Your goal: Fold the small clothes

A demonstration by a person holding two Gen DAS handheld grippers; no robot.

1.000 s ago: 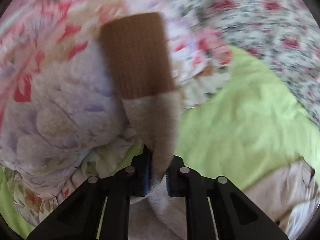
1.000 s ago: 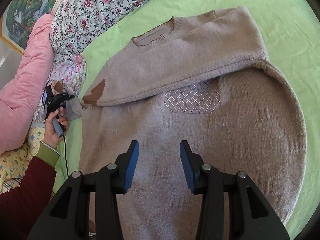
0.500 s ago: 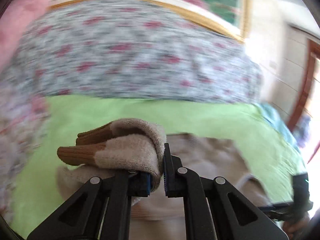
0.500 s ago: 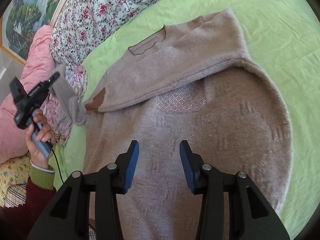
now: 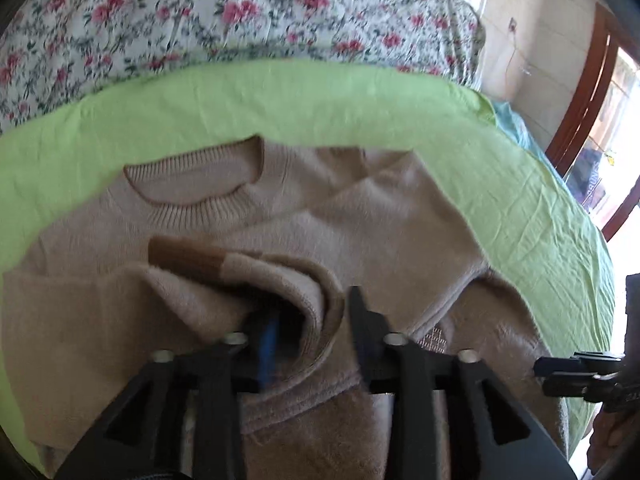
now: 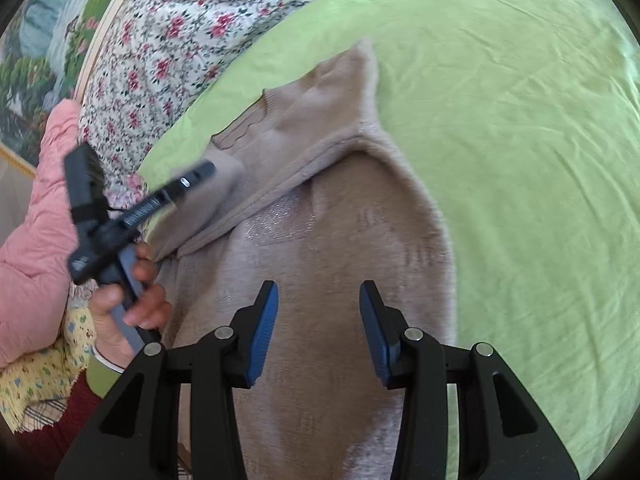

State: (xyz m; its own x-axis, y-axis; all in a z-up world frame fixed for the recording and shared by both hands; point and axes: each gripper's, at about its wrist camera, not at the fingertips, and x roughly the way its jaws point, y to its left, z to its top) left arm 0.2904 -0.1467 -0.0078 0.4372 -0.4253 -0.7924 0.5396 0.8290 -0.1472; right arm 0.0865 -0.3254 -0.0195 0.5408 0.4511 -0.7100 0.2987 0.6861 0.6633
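Observation:
A beige knit sweater (image 6: 340, 272) lies on the green sheet (image 6: 520, 120), one sleeve folded across its chest. In the left wrist view the sweater (image 5: 360, 220) shows its ribbed collar (image 5: 192, 196). The other sleeve, with a brown cuff (image 5: 184, 256), is draped over the chest between the fingers of my left gripper (image 5: 312, 320), whose jaws stand apart around the cloth. My left gripper also shows in the right wrist view (image 6: 192, 176) over the sweater's left side. My right gripper (image 6: 318, 320) is open and empty above the sweater's lower body.
A floral quilt (image 5: 240, 12) lies along the far edge of the bed. A pink duvet (image 6: 36, 240) and patterned cloths lie at the left. A framed picture (image 6: 36, 60) hangs behind. A wooden door frame (image 5: 588, 100) stands at the right.
My left gripper has carried the sleeve from the bed's left side over the sweater's chest, and its jaws have opened. The right gripper has stayed open above the lower body.

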